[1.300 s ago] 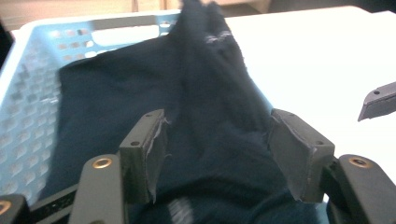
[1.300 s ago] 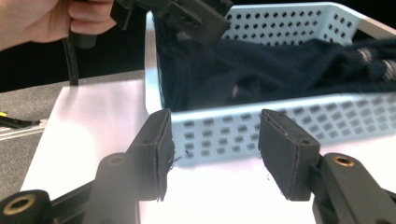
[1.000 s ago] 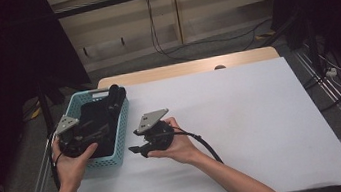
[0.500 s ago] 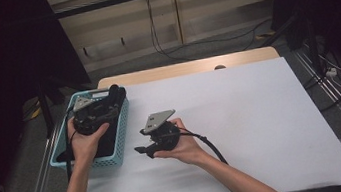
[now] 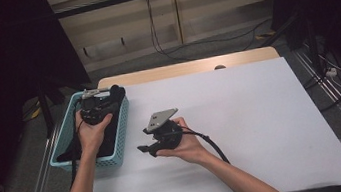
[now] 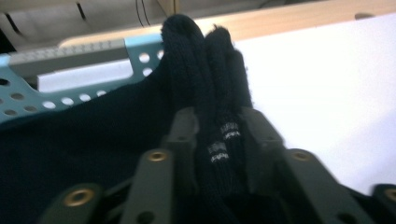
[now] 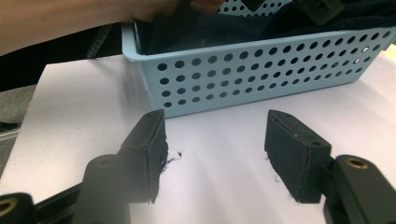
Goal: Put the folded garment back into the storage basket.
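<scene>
1. The left gripper (image 5: 92, 103) is reaching over the blue basket (image 5: 64, 145); its jaws have just been closing and are pinching the dark knitted socks (image 6: 205, 84).
2. The right gripper (image 7: 215, 154) is resting on the counter (image 5: 262, 113), jaws open and empty.
3. The lifting can probably begin.

There are no words or numbers here that can be read. The dark sock (image 6: 212, 93) held between the jaws of the left tool (image 6: 219, 135) has two small white woven marks (image 6: 218, 151) on its cuff, one on each fold. They look like tiny letters, but they are too small and blurry to make out. The blue basket (image 7: 261, 70) has round holes in its wall and no label on it. The white counter (image 5: 242, 116) has no writing on it.
</scene>
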